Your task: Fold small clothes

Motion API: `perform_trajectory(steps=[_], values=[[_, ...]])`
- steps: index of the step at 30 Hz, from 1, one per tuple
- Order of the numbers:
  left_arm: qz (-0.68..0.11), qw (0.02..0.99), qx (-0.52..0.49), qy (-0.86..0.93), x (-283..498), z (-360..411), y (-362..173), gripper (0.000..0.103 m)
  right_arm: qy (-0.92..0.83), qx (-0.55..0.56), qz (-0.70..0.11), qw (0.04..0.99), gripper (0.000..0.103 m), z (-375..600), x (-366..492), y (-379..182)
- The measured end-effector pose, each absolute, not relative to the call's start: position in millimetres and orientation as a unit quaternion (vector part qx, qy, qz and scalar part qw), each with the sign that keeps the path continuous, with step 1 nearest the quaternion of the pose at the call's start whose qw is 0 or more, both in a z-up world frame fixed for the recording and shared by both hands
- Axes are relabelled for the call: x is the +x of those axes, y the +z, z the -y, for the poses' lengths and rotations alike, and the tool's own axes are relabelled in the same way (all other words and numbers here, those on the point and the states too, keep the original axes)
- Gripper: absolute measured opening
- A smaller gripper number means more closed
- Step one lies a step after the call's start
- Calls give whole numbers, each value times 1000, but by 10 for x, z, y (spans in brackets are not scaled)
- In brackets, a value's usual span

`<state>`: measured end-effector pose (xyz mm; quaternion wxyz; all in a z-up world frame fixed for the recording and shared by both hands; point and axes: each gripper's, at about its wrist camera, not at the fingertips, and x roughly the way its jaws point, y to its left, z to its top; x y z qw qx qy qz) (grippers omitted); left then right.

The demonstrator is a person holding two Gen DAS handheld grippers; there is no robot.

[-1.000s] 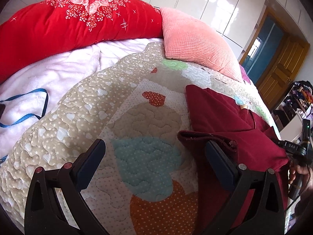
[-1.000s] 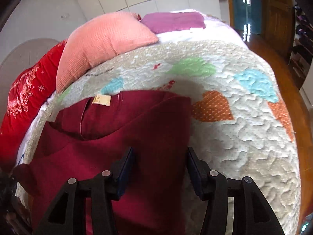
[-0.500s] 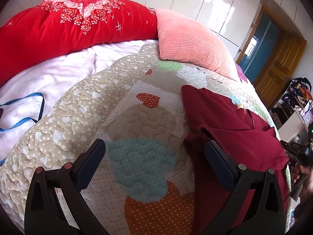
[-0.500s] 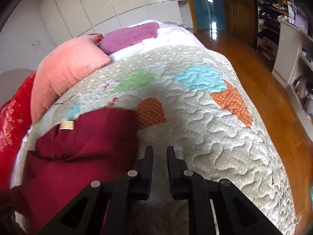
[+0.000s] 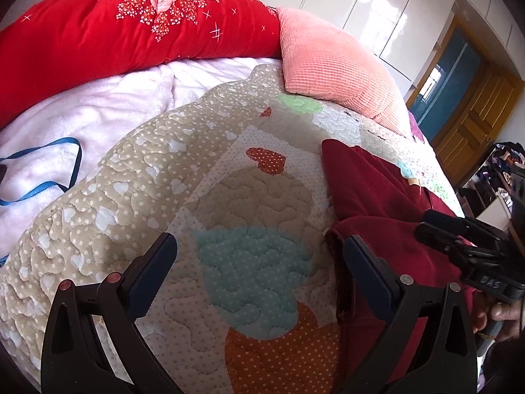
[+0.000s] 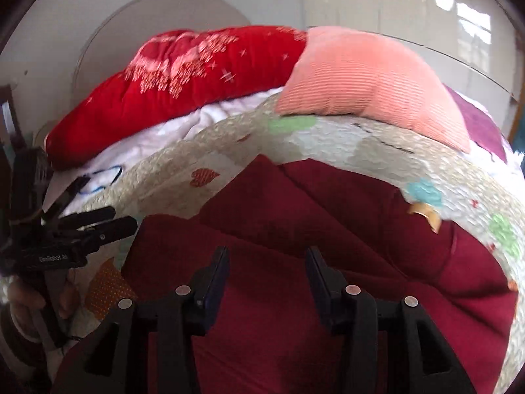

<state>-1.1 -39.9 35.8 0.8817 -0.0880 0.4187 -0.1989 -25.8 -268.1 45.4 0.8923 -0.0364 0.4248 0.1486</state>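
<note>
Maroon garment (image 6: pixel 295 229) lies directly under right gripper (image 6: pixel 267 262), long axis running away toward pillows; fingers opening, empty. Left gripper (image 5: pixel 259 262) wide apart, empty, over quilt (image 5: pixel 147 164) beside garment's left edge.

A patchwork quilt (image 5: pixel 137 177) with dotted hearts in orange, teal and green covers the bed beneath and ahead of the left tool. Far ahead of that tool, a red floral bolster (image 5: pixel 131 29) lies across the head of the bed, with a ribbed pink cushion (image 5: pixel 331 69) touching its right end and resting on the quilt's edge. A pale fleece blanket (image 5: pixel 82 121) spreads left of the quilt, a blue strap (image 5: pixel 52 167) lying on it. White wardrobe doors (image 5: pixel 367 3) and a wooden door (image 5: pixel 475 121) stand beyond, to the right.
</note>
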Motion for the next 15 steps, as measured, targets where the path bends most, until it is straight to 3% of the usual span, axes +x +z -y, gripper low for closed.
perform_trajectory(steps=[4,6,8,10,15], values=[[-418,880,-102,-200,19,358,378,102,187,-39,-456,869,46,2757,-56,224],[-419,879,-108,-199,37,338,378,102,204,-40,-455,866,33,2759,-62,181],[-421,878,-114,-198,44,322,376,102,206,-55,-448,868,11,2699,-101,196],[-422,877,-117,-196,50,314,372,102,199,-72,-439,873,5,2664,-157,236],[-419,879,-115,-196,39,314,376,102,185,-45,-407,893,4,2754,-253,468]])
